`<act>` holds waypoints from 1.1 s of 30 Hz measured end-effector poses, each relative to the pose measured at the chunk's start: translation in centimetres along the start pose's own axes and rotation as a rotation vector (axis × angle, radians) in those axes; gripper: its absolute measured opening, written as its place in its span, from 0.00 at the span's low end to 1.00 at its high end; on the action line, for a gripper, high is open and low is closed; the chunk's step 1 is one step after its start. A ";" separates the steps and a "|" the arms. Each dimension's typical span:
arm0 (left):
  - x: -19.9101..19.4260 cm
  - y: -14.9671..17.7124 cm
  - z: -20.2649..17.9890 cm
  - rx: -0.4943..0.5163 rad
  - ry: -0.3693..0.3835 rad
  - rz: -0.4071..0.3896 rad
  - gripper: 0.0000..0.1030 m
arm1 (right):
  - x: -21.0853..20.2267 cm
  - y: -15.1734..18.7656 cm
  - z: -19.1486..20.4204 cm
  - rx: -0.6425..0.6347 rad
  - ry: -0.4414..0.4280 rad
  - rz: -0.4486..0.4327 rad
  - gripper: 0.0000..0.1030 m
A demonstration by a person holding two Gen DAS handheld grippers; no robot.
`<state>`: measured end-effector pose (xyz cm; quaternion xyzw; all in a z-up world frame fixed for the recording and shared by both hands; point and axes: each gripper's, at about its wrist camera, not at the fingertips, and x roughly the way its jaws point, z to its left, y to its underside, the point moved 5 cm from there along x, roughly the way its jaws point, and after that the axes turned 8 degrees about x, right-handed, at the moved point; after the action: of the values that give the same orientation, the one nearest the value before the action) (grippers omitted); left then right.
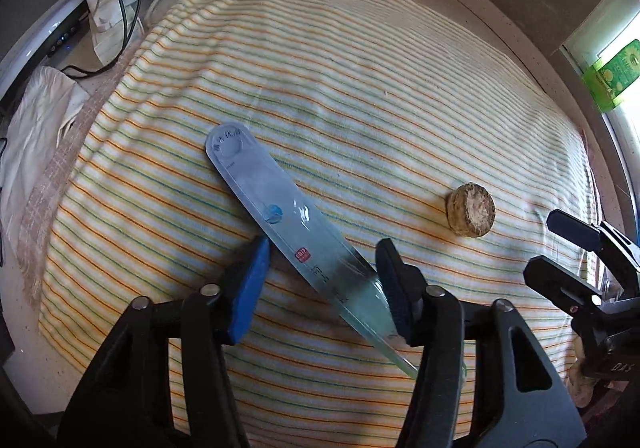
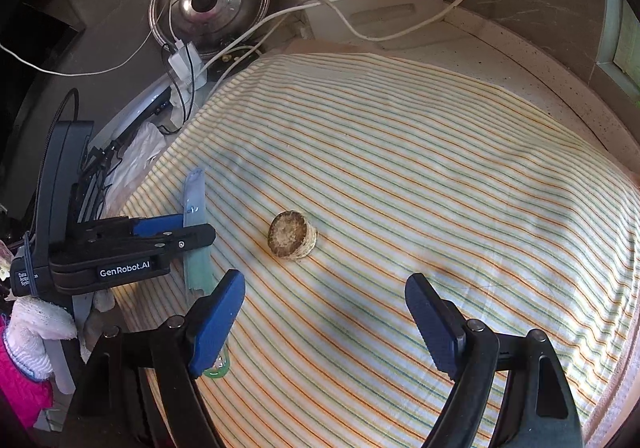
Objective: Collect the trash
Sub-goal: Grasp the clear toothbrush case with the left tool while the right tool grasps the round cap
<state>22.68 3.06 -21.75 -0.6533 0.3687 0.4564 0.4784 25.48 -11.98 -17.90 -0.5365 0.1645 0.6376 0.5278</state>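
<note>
The left gripper [image 1: 322,272] is straddling a long, flat, clear plastic package [image 1: 280,232] that is lying slantwise on the striped cloth [image 1: 360,88]. Its jaws are standing apart, one on each side of the strip. In the left wrist view the right-hand pad [image 1: 394,288] looks to be touching or nearly touching the package's edge, while the blue pad [image 1: 250,284] on the other side is sitting just clear of it, so nothing is clamped yet. From the right wrist view the same strip is passing beneath the left gripper's fingers, its torn end lying near the cloth's near edge.

The right gripper [image 2: 326,320] is hanging with its jaws wide apart and empty above the cloth, and the small round cork-like plug [image 2: 292,235] is lying ahead of it, well apart from the plastic strip.

To do this grab well, the left jaws should be closing squarely across the strip's narrow width (the plastic looks thin and slick, so a skewed pinch would likely let it pivot or slide out). Pressing down slightly while closing should be helping the pads catch both edges without bunching the cloth. Closing slowly is the safer choice, since a strip this flat could buckle upward. The plug is probably the right gripper's piece; centring over it before descending would be sensible.
</note>
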 end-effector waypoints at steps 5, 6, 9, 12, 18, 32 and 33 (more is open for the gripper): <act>0.8 0.0 -1.3 0.008 -0.064 -0.010 0.68 | 0.7 -0.3 0.0 -0.007 0.009 0.009 0.78; 0.8 0.1 -1.5 0.026 -0.082 -0.016 0.67 | 0.7 -0.4 -0.2 -0.008 0.009 0.010 0.78; 0.7 0.4 -2.0 0.098 -0.119 -0.030 0.53 | 0.8 -0.7 -0.4 -0.016 0.005 0.012 0.79; 0.2 0.6 -1.1 0.107 -0.089 -0.026 0.38 | 1.0 -0.9 -0.4 -0.028 -0.010 0.015 0.79; -0.4 1.0 1.3 0.078 -0.028 -0.011 0.26 | 2.5 -1.0 1.0 -0.083 -0.022 0.032 0.78; -1.9 2.4 3.6 -0.021 0.060 -0.053 0.26 | 4.8 -1.1 3.2 -0.206 0.079 0.014 0.34; -2.1 2.6 3.7 -0.023 0.063 -0.058 0.26 | 4.6 -1.0 3.1 -0.202 0.082 0.007 0.34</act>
<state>18.77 6.03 -20.95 -0.6831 0.3594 0.4258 0.4722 25.35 -6.85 -20.36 -0.6120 0.1230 0.6303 0.4616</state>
